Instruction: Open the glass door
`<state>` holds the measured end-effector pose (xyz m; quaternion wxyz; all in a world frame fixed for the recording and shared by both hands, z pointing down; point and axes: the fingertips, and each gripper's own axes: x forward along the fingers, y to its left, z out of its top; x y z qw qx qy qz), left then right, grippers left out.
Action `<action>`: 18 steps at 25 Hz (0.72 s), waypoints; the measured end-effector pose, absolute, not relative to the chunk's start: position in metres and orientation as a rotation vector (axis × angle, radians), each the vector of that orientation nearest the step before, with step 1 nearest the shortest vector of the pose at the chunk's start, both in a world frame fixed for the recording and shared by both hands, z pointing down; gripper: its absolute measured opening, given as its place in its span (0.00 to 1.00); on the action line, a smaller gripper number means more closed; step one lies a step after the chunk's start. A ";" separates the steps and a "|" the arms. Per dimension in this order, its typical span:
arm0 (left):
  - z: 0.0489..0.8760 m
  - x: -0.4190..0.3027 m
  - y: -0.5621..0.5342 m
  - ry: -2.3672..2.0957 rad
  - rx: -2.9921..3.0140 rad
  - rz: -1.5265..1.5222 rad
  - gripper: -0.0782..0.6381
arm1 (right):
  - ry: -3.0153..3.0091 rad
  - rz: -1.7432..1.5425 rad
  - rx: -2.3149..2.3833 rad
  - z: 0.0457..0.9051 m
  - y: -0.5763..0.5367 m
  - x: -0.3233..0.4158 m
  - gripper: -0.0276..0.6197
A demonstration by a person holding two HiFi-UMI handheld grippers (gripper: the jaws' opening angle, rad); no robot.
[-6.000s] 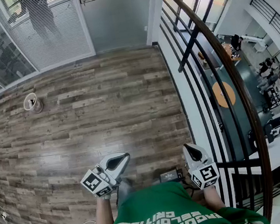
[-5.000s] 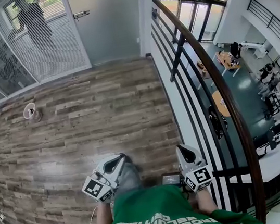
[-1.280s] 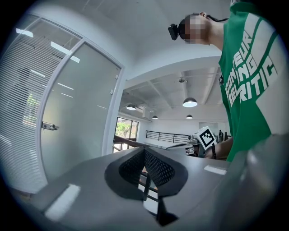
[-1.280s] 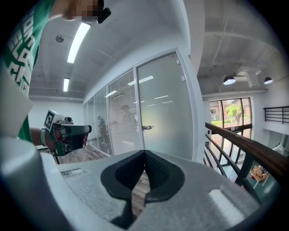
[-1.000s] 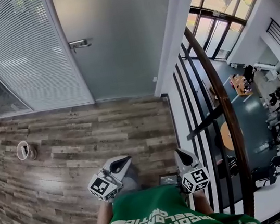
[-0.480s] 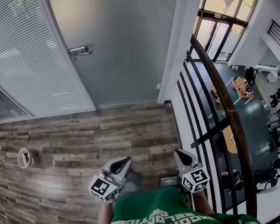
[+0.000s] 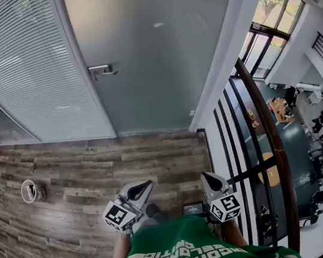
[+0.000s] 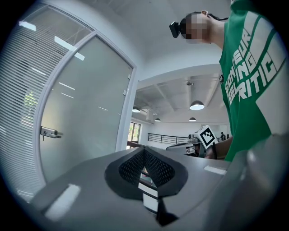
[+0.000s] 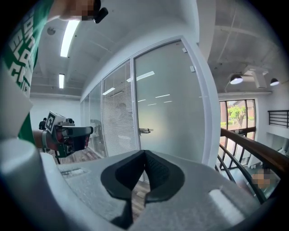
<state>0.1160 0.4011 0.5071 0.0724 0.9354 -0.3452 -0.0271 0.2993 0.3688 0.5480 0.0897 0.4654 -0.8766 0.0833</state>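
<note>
The frosted glass door (image 7: 149, 48) stands closed ahead, its metal lever handle (image 7: 104, 71) at its left edge. Both grippers are held low in front of the person's green shirt, well short of the door. The left gripper (image 7: 139, 189) is shut with nothing in it, and so is the right gripper (image 7: 208, 179). In the left gripper view the shut gripper (image 8: 144, 151) points past the door (image 8: 86, 122) and its handle (image 8: 49, 132). In the right gripper view the shut gripper (image 9: 144, 156) faces the door (image 9: 169, 113), with the handle (image 9: 144, 131) far off.
A glass wall with white blinds (image 7: 18, 69) runs left of the door. A white pillar (image 7: 228, 54) and a dark railing (image 7: 269, 138) over a drop to a lower floor close the right side. A small round object (image 7: 31, 191) sits on the wood floor (image 7: 94, 166).
The person has walked toward the door: door and handle now look larger and lower in the head view. Both grippers stay shut and in the same place before the body.
</note>
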 end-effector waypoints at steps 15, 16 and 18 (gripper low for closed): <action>0.521 0.006 0.312 -1.272 2.682 -0.168 0.13 | -2.641 0.174 1.134 0.551 0.261 0.202 0.03; 0.520 0.001 0.304 -1.291 2.672 -0.174 0.13 | -2.645 0.173 1.121 0.552 0.250 0.197 0.03; 0.522 -0.007 0.289 -1.321 2.653 -0.188 0.13 | -2.653 0.174 1.092 0.557 0.228 0.188 0.03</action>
